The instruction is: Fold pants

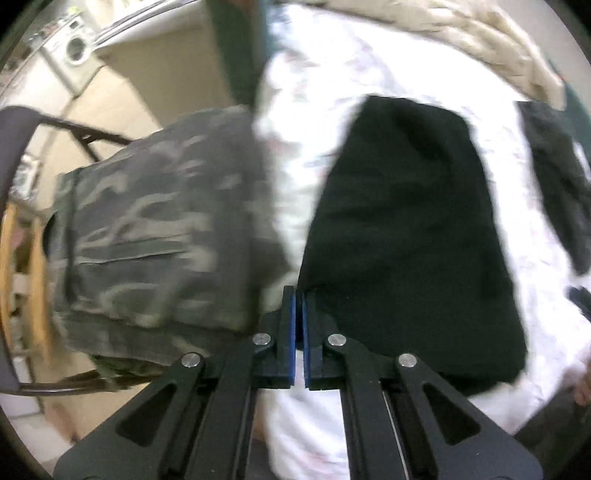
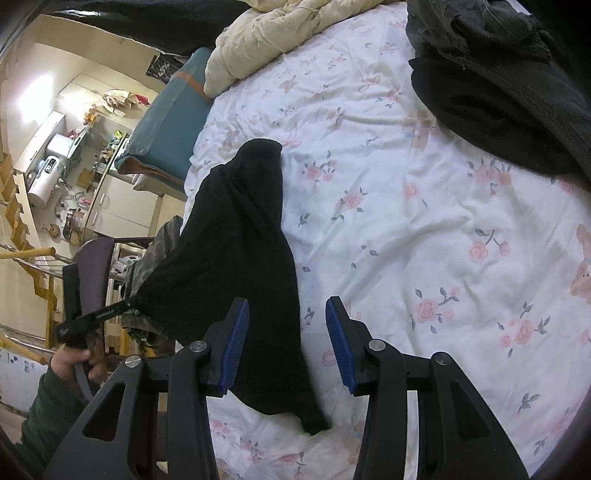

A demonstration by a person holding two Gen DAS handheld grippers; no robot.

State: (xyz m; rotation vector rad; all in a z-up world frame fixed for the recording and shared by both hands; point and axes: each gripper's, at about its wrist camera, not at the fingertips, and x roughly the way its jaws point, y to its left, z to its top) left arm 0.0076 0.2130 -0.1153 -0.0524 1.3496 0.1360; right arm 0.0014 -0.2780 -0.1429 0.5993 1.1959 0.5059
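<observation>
The black pants [image 2: 243,236] lie folded lengthwise on the floral bed sheet [image 2: 406,229]. In the left wrist view they [image 1: 406,229] fill the middle right. My left gripper [image 1: 298,295] is shut on a corner of the black pants; in the right wrist view it [image 2: 135,303] holds that corner lifted off the bed's left edge. My right gripper [image 2: 287,314] is open just above the near end of the pants, its blue pads [image 2: 236,339] on either side of the cloth edge, gripping nothing.
Camouflage pants [image 1: 155,240] lie folded over a chair at the bed's left side. A pile of dark clothes [image 2: 498,85] sits at the far right of the bed. A cream duvet [image 2: 280,33] is bunched at the far end. Kitchen furniture [image 2: 74,177] stands beyond the bed's left edge.
</observation>
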